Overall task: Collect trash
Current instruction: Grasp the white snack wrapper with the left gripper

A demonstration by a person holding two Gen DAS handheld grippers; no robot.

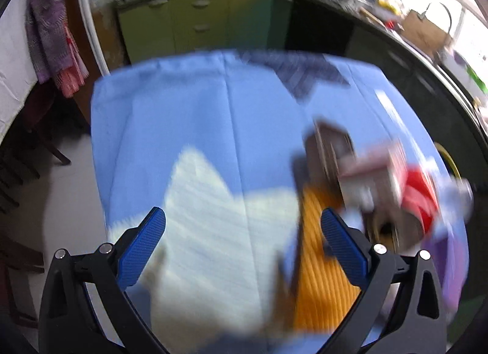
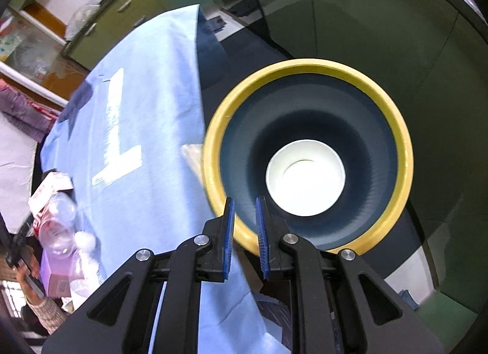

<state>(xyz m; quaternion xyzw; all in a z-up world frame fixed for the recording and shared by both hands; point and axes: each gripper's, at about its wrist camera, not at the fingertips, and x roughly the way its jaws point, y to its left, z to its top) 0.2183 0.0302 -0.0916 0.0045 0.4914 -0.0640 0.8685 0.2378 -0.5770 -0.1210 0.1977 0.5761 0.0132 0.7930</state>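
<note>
Left wrist view: left gripper spread wide, empty, above white paper on the blue tablecloth; image blurred.

Right wrist view: right gripper narrowly parted, holding nothing, over yellow-rimmed bin beside the tablecloth; white paper cup lies inside.

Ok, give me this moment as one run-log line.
left gripper: open, over white paper | right gripper: nearly shut, empty, above bin | white cup in bin

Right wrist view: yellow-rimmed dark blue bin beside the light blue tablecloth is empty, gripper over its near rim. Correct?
Not empty. The right wrist view shows a white paper cup lying at the bottom of the yellow-rimmed dark blue bin. The rest holds: the bin sits beside the light blue tablecloth, and the right gripper is over its near rim.
</note>
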